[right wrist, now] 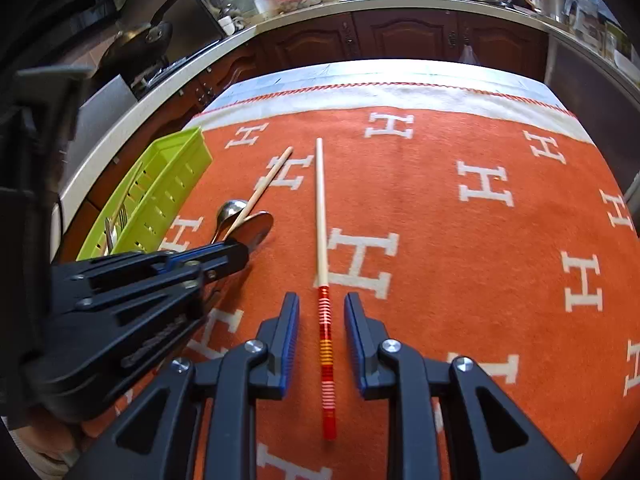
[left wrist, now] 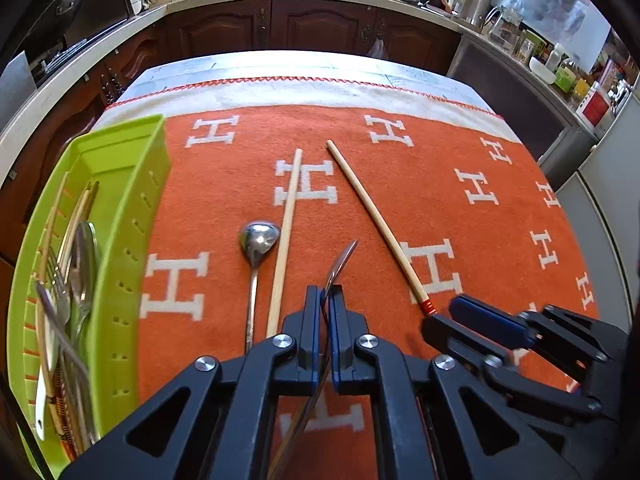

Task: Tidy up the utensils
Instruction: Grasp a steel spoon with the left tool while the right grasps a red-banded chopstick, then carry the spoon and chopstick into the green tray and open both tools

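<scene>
Nearest us, our left gripper (left wrist: 325, 300) has its jaws pinched tight on the handle of a metal spoon (left wrist: 340, 266), whose bowl sticks out past the pads, turned on edge above the cloth. Our right gripper (right wrist: 321, 308) stands with its jaws parted on either side of the red-banded end of a chopstick (right wrist: 320, 208), the pads clear of it on both sides, and the stick lies flat on the cloth. Just left of the held spoon, a second chopstick (left wrist: 286, 236) and a ladle-like spoon (left wrist: 258, 240) lie side by side. All of this rests on an orange blanket (left wrist: 460, 216) patterned with white H letters and edged in a white band with red stitching, spread over the tabletop. Along its left edge sits a lime-green slotted tray (left wrist: 132, 216) that already holds chopsticks, forks and spoons. Beyond the tabletop we see dark wooden cabinets (left wrist: 320, 28) under a pale counter, a stove with a pan at far left, and bottles and jars crowding the counter at right.
</scene>
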